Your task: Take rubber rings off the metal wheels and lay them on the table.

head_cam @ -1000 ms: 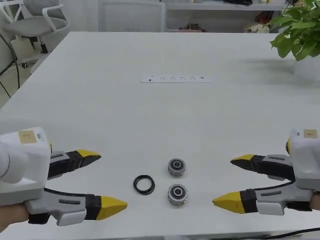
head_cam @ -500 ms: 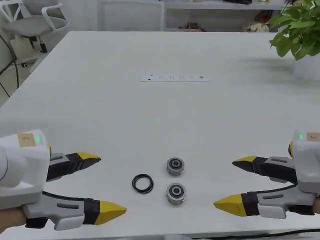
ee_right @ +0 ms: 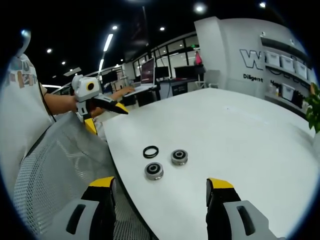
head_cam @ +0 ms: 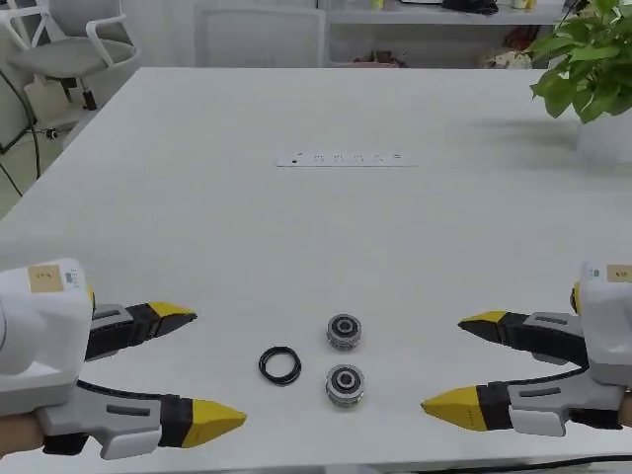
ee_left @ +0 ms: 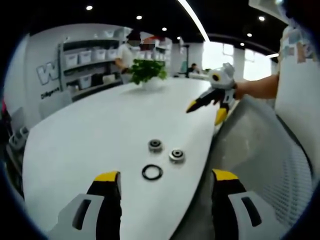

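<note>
We hold our left grey-and-black gripper with yellow jaw tips (head_cam: 217, 367) low over the near edge of the white table (head_cam: 316, 227), jaws spread wide, pointing inward. Our right gripper of the same make (head_cam: 443, 363) mirrors it over that same edge, jaws likewise apart.

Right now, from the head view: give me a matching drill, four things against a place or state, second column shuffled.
1. rubber ring
2. power strip
3. potted plant
4. left claw

A. far right edge of the table
B. open, holding nothing
C. lying flat, left of the near metal wheel
D. mid-table, well beyond the ring

Pairs: 1-C; 2-D; 3-A; 4-B
</note>
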### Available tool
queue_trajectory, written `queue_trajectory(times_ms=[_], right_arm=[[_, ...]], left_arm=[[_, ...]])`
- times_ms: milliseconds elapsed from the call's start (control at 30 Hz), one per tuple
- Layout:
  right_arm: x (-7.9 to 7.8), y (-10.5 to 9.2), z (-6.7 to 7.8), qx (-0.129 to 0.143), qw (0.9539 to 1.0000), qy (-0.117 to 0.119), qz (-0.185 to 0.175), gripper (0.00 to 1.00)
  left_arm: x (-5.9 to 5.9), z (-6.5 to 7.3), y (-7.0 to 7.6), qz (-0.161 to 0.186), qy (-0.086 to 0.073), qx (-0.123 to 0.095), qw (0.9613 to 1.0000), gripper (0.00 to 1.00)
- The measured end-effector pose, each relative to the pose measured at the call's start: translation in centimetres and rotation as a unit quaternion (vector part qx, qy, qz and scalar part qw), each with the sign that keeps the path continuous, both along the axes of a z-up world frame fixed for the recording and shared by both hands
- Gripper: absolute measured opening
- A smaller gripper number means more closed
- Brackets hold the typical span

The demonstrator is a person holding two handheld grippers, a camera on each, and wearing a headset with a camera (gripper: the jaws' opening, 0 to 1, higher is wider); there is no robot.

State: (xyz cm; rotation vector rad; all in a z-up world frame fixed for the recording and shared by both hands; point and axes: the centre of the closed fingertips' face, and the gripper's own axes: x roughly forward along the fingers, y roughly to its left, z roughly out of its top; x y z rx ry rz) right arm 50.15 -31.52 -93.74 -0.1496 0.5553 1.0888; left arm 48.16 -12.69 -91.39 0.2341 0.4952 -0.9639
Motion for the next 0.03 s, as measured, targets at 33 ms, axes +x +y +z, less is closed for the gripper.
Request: queue_trajectory(times_ms=[33], right_arm=[[0.03, -0.06, 0.03, 0.000, 1.0000, 0.000, 0.000, 0.73]], left_arm=[[-0.02, 0.00, 0.03, 0.001, 0.000, 0.000, 1.0000, 0.74]])
